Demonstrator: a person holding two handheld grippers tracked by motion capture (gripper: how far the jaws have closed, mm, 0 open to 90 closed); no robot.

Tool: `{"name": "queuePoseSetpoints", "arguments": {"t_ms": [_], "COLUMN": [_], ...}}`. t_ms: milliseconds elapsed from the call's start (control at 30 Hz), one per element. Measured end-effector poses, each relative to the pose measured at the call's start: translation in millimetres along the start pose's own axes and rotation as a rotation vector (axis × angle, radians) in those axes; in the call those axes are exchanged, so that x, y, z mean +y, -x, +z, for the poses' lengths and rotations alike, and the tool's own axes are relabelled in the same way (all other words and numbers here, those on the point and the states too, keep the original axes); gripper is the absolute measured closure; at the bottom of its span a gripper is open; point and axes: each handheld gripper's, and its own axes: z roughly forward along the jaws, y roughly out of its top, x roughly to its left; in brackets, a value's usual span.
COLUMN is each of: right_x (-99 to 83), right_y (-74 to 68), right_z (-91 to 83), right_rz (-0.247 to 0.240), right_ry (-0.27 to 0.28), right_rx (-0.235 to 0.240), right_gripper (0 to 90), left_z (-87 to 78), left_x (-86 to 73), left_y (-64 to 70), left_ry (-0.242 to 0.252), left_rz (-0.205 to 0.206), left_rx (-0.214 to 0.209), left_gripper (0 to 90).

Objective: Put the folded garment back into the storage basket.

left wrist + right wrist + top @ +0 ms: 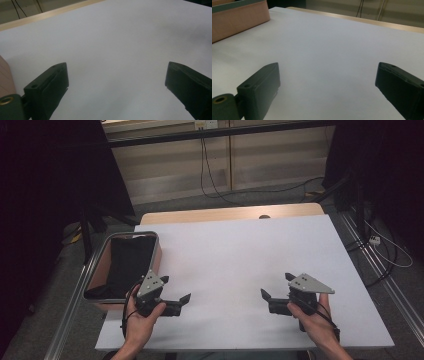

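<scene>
My left gripper rests low over the white table sheet near the front left, held by a hand, its jaws wide apart and pointing right. In the left gripper view the left gripper is open over bare white sheet. My right gripper sits at the front right, jaws pointing left toward the other one. Seen in the right gripper view, the right gripper is open with nothing between its fingers.
A tan box lined with black cloth stands off the table's left edge, beside the left gripper; its wall shows far left in the right gripper view. A wooden table edge runs along the back. Cables lie on the floor beyond.
</scene>
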Motion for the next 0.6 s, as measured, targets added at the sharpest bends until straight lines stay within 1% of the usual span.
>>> {"name": "queuePoseSetpoints", "arguments": {"t_ms": [67,100,133,233,300,333,433,500,567,600], "right_x": [-2.6,-3.9,-5.3,-9.9,-12.3,-13.7,-17.2,-19.2,-20.7,-21.7], "right_y": [4.4,6.3,8.4,13.4,15.1,16.2,18.8,19.0,18.6,18.3], "right_z": [-4.9,-7.4,-9.9,-15.2,-17.8,-18.6,-21.9,-23.5,-25.8,-27.4], "right_rz": [0.006,0.005,0.009,0.022,0.028,0.028,0.043,0.037,0.043,0.041], "right_ry": [0.002,0.003,0.000,-0.003,0.000,0.006,0.004,0.006,0.007,0.008], "right_rx": [-0.015,-0.021,-0.028,-0.042,-0.051,-0.054,-0.063,-0.073,-0.066,-0.070], "right_gripper": [5.7,5.8,5.5,5.5,5.5,5.4,5.3,5.3,5.1,5.1], "left_z": [-1.7,-2.2,-3.0,-4.4,-5.7,-6.5,-8.7,-10.0,-11.4,-12.0], "left_x": [-1.4,-1.9,-2.2,-4.5,-7.1,-8.3,-10.8,-11.7,-12.6,-13.7], "left_y": [-1.4,-1.7,-2.5,-4.0,-4.0,-4.7,-5.4,-6.5,-7.5,-7.3], "left_ry": [0.004,0.005,0.001,0.005,0.008,0.007,0.007,0.022,0.024,0.032], "left_rz": [-0.008,-0.013,-0.009,-0.023,-0.029,-0.021,-0.023,-0.041,-0.043,-0.045], "left_rx": [0.011,0.011,0.011,0.013,0.021,0.024,0.035,0.041,0.040,0.044], "left_gripper": [5.1,5.1,5.1,5.1,5.1,5.1,5.1,5.1,5.1,5.1]}}
